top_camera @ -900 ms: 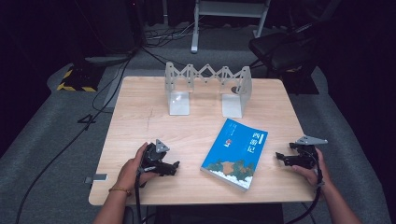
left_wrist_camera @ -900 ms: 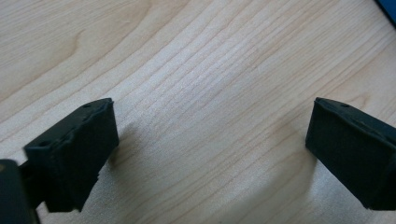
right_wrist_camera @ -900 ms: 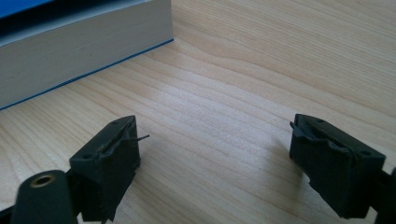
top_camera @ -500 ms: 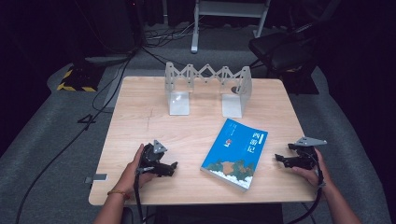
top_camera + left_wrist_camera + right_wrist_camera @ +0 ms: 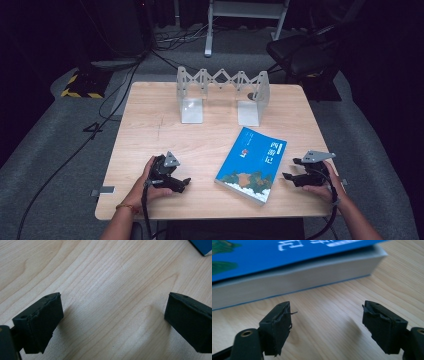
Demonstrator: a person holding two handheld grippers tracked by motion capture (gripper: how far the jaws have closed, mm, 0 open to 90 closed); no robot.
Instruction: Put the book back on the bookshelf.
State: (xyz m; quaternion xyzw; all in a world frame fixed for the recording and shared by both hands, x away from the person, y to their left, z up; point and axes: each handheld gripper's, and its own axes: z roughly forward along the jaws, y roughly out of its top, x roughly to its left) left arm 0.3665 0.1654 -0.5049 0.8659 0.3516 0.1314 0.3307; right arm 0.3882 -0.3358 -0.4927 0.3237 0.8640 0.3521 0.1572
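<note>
Worktop [image 5: 150,125]: a pale wooden surface under you, mostly bare

Book [image 5: 251,164]: a blue paperback lying flat and closed, cover up, turned at an angle, towards the near right part of the worktop, between your two hands and closer to the right one

Book rack [image 5: 222,94]: a grey metal expanding stand with two upright end plates, near the far edge, well apart from the book and standing empty

Left hand-held gripper [image 5: 184,183]: you rest it near the front edge, left of the book, jaws spread wide with nothing between them; its own view shows bare wood grain and one blue corner of the book [image 5: 203,246] at the far edge of sight

Right hand-held gripper [image 5: 289,176]: you hold it near the front right corner, jaws wide apart and empty, aimed low at the book's page edge [image 5: 294,281], close but not touching

Risk, pushing: with the jaws this low and level, going forward would likely shove the book across the wood instead of gripping it

Risk, partial grip: closing on the cover alone could fan the book open, bending pages

Risk, weight: a pinch at one edge may let it sag or slip

Risk, rack: if the book is meant for it, a tilted arrival could knock an end plate
</note>
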